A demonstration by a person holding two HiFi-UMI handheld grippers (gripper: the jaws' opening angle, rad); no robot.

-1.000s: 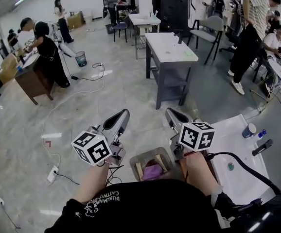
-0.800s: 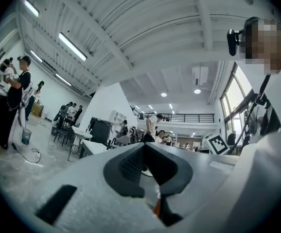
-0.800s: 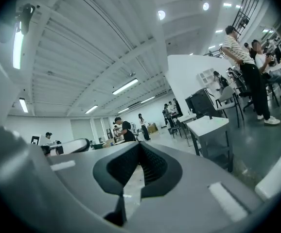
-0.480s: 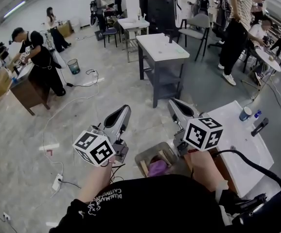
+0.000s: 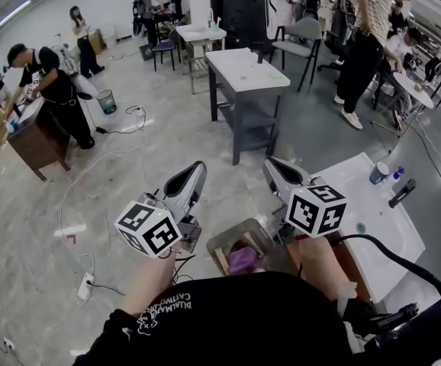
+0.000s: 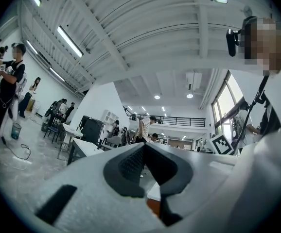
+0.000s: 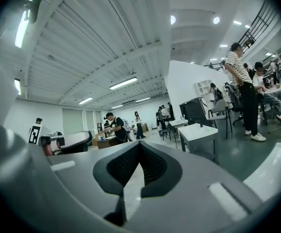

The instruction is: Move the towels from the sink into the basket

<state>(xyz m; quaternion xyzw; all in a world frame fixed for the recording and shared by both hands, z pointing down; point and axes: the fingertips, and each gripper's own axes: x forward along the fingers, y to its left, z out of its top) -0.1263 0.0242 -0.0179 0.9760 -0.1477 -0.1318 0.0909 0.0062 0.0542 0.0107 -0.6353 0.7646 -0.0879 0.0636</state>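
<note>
A purple towel (image 5: pixel 243 260) lies in the small brown basket (image 5: pixel 222 242) on the floor, just in front of my body. The white sink (image 5: pixel 373 231) stands to the right, and I see no towel in its bare basin. My left gripper (image 5: pixel 195 171) is held up left of the basket, shut and empty. My right gripper (image 5: pixel 271 166) is raised between basket and sink, also shut with nothing in it. In the left gripper view the left gripper (image 6: pixel 144 146) shows its pads meeting against the room. The right gripper (image 7: pixel 139 144) does the same in the right gripper view.
A black faucet (image 5: pixel 400 193) and a blue cup (image 5: pixel 378 173) sit at the sink's far side. A grey table (image 5: pixel 247 71) stands ahead. A white cable and a power strip (image 5: pixel 84 287) lie on the floor at left. Several people stand or sit around the room.
Both grippers have lifted a little and stay shut. The head view has swung, so the sink and the table now sit lower and further left in the picture.
</note>
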